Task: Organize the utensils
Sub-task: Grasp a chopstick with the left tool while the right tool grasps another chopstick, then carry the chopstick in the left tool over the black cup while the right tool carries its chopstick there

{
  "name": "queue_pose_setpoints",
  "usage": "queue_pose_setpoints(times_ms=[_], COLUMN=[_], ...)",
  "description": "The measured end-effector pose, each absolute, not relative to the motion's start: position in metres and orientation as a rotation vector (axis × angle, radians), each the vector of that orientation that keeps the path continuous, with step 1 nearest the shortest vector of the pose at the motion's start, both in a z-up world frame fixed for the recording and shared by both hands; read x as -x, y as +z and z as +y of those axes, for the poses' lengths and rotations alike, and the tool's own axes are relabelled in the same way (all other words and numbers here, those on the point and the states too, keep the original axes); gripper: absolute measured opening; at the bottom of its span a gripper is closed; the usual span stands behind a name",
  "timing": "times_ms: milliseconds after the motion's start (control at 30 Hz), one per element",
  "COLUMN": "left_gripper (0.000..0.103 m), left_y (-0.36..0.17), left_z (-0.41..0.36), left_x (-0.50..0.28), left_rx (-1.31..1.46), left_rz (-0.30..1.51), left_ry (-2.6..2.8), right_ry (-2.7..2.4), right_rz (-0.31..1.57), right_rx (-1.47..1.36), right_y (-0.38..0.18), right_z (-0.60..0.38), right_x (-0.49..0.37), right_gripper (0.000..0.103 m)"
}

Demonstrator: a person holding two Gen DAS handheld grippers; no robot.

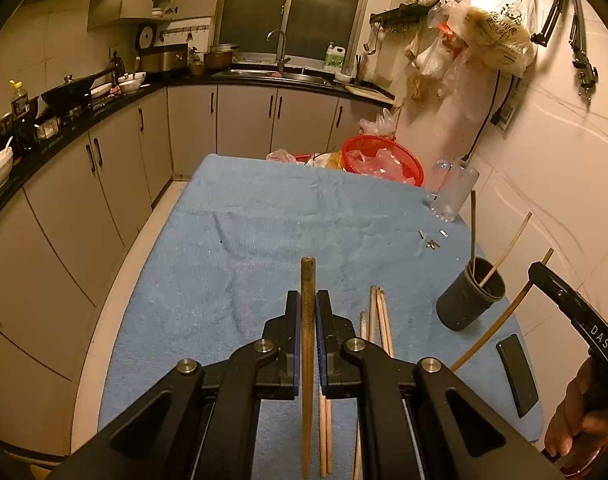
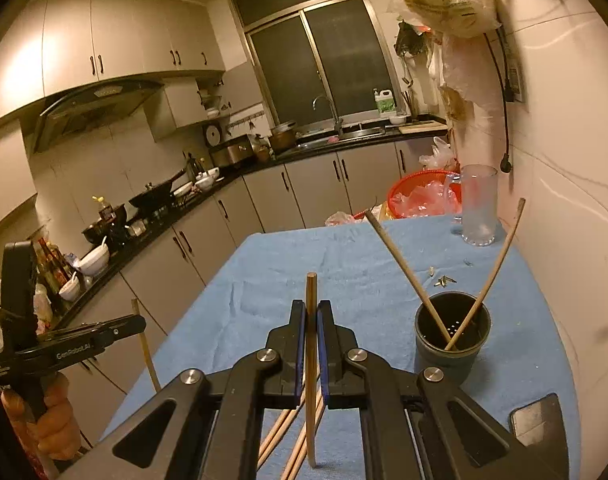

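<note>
My left gripper (image 1: 308,300) is shut on a wooden chopstick (image 1: 307,344) that stands upright between its jaws above the blue towel (image 1: 244,264). My right gripper (image 2: 311,312) is shut on another chopstick (image 2: 311,360), also upright. Several loose chopsticks (image 1: 378,320) lie on the towel below and just right of the left gripper; they also show under the right gripper (image 2: 292,432). A dark round holder cup (image 2: 452,344) stands at the right with two chopsticks leaning in it; it also shows in the left wrist view (image 1: 470,300). The right gripper (image 1: 544,276) appears beside that cup with its chopstick.
A black phone (image 1: 518,376) lies at the towel's right front. A clear glass mug (image 2: 478,204) and a red basket (image 2: 420,196) stand at the far end. Small metal bits (image 2: 444,280) lie near the cup. A wall runs along the right, kitchen counters (image 1: 64,128) along the left.
</note>
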State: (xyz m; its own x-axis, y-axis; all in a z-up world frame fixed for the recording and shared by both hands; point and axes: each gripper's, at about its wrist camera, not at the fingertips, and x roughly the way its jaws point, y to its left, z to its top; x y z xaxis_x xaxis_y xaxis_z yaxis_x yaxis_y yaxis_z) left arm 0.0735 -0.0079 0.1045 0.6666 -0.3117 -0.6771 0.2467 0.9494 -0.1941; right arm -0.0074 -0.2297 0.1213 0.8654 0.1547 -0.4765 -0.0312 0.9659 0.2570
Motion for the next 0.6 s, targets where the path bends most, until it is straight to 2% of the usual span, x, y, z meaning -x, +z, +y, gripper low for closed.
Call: queue_pose_setpoints(times_ms=[600], left_gripper=[0.007], left_y=[0.120], left_z=[-0.016], left_x=[-0.067], left_rx=[0.071], left_rz=[0.759], left_ry=[-0.323], right_ry=[0.089], right_rz=[0.465], right_rx=[-0.287], right_y=[0.128], right_z=[-0.255], right_x=[0.024], right_gripper=[0.006])
